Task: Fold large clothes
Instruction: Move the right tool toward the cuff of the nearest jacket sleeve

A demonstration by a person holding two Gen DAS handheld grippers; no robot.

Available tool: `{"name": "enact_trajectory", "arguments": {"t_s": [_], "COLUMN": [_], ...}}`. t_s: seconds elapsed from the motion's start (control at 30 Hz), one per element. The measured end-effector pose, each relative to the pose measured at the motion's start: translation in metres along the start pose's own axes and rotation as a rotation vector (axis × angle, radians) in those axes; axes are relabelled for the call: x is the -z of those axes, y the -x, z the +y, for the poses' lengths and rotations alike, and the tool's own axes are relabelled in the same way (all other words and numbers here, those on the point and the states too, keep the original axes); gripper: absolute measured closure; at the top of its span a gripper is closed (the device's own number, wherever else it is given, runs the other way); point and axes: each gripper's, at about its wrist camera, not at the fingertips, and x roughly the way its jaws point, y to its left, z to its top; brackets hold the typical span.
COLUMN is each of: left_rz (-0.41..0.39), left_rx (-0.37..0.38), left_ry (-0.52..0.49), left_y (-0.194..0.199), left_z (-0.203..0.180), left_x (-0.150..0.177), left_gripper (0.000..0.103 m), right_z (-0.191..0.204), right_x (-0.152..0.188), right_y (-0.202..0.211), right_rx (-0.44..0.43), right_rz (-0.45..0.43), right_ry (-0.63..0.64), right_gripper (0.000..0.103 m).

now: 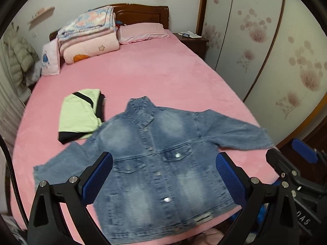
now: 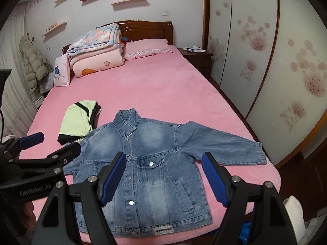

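Observation:
A blue denim jacket (image 1: 157,159) lies flat, front up and buttoned, sleeves spread, at the near end of the pink bed (image 1: 153,77). It also shows in the right wrist view (image 2: 151,163). My left gripper (image 1: 163,169) is open and empty, hovering above the jacket's lower half. My right gripper (image 2: 163,173) is open and empty, above the jacket's lower right side. The left gripper also shows in the right wrist view (image 2: 51,145), over the jacket's left sleeve. The right gripper shows at the right edge of the left wrist view (image 1: 290,155).
A folded light-green and black garment (image 1: 81,116) lies left of the jacket, also in the right wrist view (image 2: 78,121). Folded quilts (image 1: 87,38) and a pillow (image 1: 143,31) sit at the headboard. A nightstand (image 1: 194,40) and sliding wardrobe doors (image 1: 265,51) stand on the right.

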Motion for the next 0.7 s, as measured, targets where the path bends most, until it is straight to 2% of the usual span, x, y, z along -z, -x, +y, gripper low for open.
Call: {"name": "enact_trajectory", "arguments": {"t_s": [0.17,0.37,0.57,0.7], "left_rz": [-0.012,-0.033,-0.084,-0.110], "left_rx": [0.014,-0.014,-0.023,-0.013], "left_ry": [0.071,0.090,0.069,0.062], "left_y": [-0.008,-0.019,-0.025,-0.034], "left_z": [-0.024,-0.066,-0.116,-0.146], "left_x": [-0.019,-0.054,-0.085,-0.104], "left_gripper": [0.003,0.003,0.003,0.003], "right_z": [-0.022,-0.067,-0.112,-0.138], "right_x": [-0.013,-0.034,-0.053,-0.061], "right_y": [-0.002,-0.006,-0.018,-0.036], "right_rx": [0.027,0.013,0.038,0.059], "right_rz": [-0.028,-0.061,-0.067,-0.026], "right_ry": [0.002,-0.027,-0.037,-0.039], "right_gripper": [0.026,0.026,0.026,0.026]}}
